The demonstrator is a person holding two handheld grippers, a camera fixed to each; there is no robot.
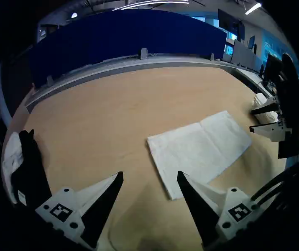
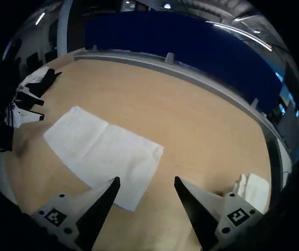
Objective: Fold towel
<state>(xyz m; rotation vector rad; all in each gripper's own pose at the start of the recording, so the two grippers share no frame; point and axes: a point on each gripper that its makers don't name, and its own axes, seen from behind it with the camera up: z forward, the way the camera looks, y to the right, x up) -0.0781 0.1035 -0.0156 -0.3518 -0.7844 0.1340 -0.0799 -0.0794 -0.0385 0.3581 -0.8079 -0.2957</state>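
A wooden table [image 1: 107,108] carries a white towel [image 1: 199,148], lying flat near the middle as a long rectangle with a faint crease across it. The left gripper [image 1: 149,173] and right gripper [image 2: 146,178] hover near its edges, fingers spread apart, holding nothing.

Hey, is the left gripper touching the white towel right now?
Apart. In the right gripper view the left gripper sits beside the towel, with a strip of bare table between its fingertips and the cloth.
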